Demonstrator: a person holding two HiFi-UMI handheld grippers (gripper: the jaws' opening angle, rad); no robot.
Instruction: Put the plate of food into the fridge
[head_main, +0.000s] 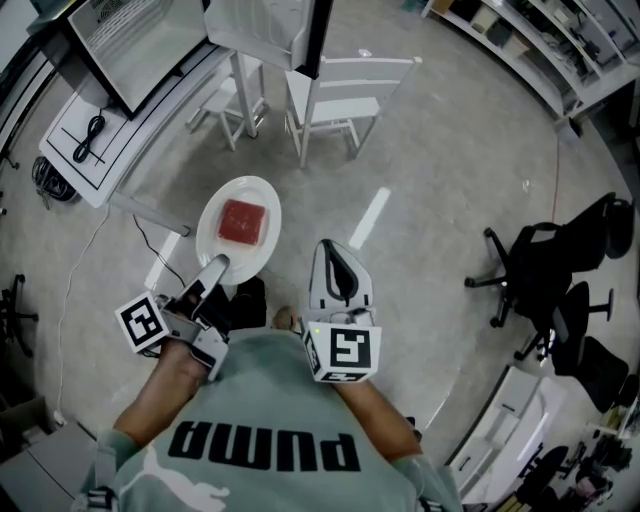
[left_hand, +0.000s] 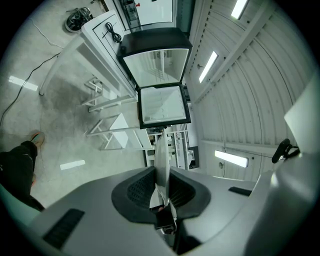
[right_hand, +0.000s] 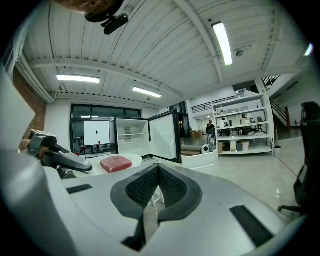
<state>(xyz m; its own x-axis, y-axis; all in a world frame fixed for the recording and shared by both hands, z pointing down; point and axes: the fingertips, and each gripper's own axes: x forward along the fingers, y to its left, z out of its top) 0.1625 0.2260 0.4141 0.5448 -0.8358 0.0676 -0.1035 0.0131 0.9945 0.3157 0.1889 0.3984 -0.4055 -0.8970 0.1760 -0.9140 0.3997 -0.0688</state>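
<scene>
White plate (head_main: 215, 228): one, round, held level out over the floor in front of the person; in the left gripper view it shows edge-on between the jaws.
Red food (head_main: 241, 221): one flat square block, lying in the middle of the plate.
Left gripper (head_main: 215, 270): one; its jaws are pinched on the near rim of the plate and carry it.
Right gripper (head_main: 338, 255): one; its jaws are pressed together with nothing between them, and it hangs just beside the plate without touching it.
Marker cubes: two, one on each gripper.
Fridge (right_hand: 129, 136): one, standing ahead of the grippers, its white inside showing in both gripper views.
Fridge door (right_hand: 164, 135): one, swung wide open to the right of the cabinet.
Plate and fridge: well apart; the plate is outside the fridge.
Ceiling lights: three lit tubes in the right gripper view.
White chair (head_main: 345, 95): one, on the floor beyond the plate.
Black office chairs (head_main: 545, 270): two, close together off to the person's right.
Floor (head_main: 430, 230): grey and smooth, with light reflections.
Person's shirt (head_main: 270, 440): one, pale green with large dark lettering.
</scene>
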